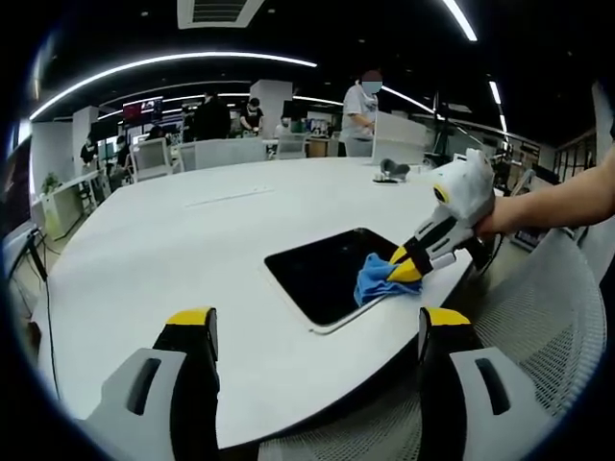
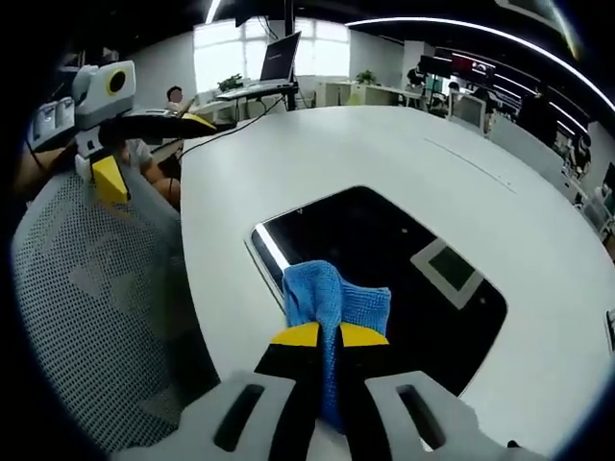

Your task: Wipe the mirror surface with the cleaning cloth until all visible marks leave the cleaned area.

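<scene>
A dark rectangular mirror (image 1: 327,271) lies flat on the white table (image 1: 192,250), near its edge. My right gripper (image 1: 404,264) is shut on a blue cleaning cloth (image 1: 375,280), which rests on the mirror's near right part. From the right gripper view, the cloth (image 2: 332,298) bunches in front of the closed yellow fingertips, with my right gripper (image 2: 330,334) over the mirror (image 2: 404,259). My left gripper (image 1: 312,322) hovers open above the table edge, empty, a little short of the mirror. It also hangs at the far left (image 2: 110,158) over a chair.
A white mesh chair (image 1: 538,327) stands by the table edge under the right hand. Small grey objects (image 1: 392,171) sit at the table's far side. People and desks fill the room behind. The mirror reflects a ceiling panel (image 2: 444,265).
</scene>
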Tool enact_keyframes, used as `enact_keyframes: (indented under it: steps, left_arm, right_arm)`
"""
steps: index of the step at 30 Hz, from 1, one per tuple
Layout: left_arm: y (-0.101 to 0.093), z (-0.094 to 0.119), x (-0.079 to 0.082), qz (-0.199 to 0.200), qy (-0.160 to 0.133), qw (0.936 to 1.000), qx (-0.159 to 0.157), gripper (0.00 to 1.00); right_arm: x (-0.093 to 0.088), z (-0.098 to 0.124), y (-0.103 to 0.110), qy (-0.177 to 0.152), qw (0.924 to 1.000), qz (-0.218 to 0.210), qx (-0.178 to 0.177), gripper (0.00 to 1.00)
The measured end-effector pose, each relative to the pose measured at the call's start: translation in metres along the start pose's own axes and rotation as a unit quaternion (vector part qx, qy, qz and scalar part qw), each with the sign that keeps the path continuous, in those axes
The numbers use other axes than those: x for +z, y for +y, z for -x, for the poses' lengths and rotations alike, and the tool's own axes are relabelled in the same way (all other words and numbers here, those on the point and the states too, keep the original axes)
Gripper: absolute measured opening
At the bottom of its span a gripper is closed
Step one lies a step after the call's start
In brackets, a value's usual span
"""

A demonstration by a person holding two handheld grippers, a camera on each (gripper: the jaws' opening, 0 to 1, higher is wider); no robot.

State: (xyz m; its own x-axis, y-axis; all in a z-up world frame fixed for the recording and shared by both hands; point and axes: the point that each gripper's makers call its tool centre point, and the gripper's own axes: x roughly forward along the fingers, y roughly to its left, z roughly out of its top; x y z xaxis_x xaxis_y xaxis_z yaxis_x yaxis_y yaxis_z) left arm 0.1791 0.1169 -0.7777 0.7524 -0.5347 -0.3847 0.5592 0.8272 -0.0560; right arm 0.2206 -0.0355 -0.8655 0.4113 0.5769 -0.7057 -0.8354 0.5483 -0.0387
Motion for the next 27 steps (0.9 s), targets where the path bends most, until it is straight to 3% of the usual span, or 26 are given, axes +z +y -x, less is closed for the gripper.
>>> enact_keyframes:
  steps: [10,27]
  left_arm:
    - [0.0,0.0,0.002,-0.002,-0.005,1.0,0.003,0.86]
    - [0.002,0.0,0.001,-0.005,-0.005,1.0,0.006,0.85]
  right_arm:
    - [0.004,-0.003,-0.007,-0.006,1.0,-0.004,0.004,0.0]
    - [0.019,-0.022,-0.053,-0.007,0.9997,-0.014,-0.02,0.0]
